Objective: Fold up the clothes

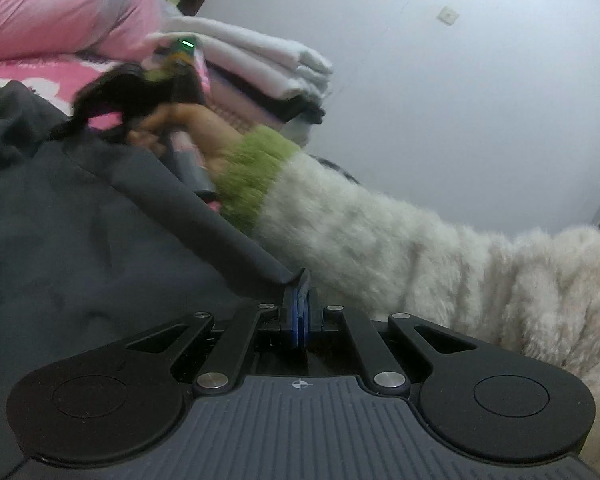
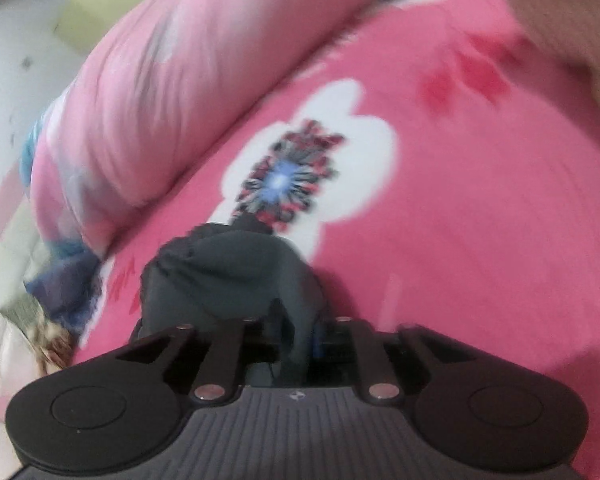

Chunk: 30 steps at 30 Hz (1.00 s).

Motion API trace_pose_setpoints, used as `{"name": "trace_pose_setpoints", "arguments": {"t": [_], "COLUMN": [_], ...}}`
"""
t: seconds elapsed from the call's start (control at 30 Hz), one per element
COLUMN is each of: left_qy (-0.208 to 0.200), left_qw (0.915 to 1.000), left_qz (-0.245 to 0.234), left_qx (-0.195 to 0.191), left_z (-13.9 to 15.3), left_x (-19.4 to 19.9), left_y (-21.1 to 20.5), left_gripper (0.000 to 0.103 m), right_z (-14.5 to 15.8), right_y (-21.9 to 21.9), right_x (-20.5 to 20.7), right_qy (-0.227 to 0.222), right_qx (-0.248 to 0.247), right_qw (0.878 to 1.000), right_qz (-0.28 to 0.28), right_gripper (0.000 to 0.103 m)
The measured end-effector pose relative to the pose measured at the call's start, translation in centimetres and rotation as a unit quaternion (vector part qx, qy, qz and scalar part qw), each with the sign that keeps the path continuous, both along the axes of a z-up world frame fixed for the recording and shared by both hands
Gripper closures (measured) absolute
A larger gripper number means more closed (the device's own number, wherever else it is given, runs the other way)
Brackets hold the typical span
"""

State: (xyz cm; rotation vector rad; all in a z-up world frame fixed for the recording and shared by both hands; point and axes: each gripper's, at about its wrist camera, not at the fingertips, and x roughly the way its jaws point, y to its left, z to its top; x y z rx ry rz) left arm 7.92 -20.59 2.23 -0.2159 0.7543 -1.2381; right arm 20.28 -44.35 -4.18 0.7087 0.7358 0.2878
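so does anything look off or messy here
Nothing damaged or spilled. The dark grey garment is bunched and creased rather than flat, pinched in both the left gripper and right gripper. The right wrist view is motion-blurred.

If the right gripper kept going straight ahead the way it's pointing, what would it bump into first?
The right gripper is shut on the dark grey garment, so that cloth is already against it. Beyond that, it would probably meet the pink flowered blanket on the bed, though blur makes depth unclear.
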Motion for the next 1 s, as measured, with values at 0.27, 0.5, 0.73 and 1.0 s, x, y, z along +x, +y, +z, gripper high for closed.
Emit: {"name": "trace_pose_setpoints", "arguments": {"t": [0.27, 0.5, 0.73, 1.0], "left_qy": [-0.004, 0.033, 0.059, 0.118], "left_qw": [0.9993, 0.9991, 0.9972, 0.9880], "left_qz": [0.035, 0.021, -0.038, -0.038], "left_qx": [-0.015, -0.019, 0.025, 0.092], "left_z": [3.4, 4.1, 1.8, -5.0], "left_x": [1.0, 1.8, 0.2, -0.9], "left_y": [1.9, 0.8, -5.8, -10.2], "left_gripper": [0.102, 0.102, 0.102, 0.070], "right_z": [-1.7, -1.8, -6.4, -8.4], "right_y": [-6.1, -10.0, -8.9, -9.6], "right_x": [-11.0, -28.3, -39.8, -41.7], "right_qy": [-0.028, -0.098, -0.095, -0.076], "right_qx": [0.086, 0.182, 0.234, 0.247], "right_qw": [0.994, 0.970, 0.935, 0.923], "right_qz": [-0.061, -0.129, -0.248, -0.286], "right_gripper": [0.054, 0.052, 0.050, 0.050]}}
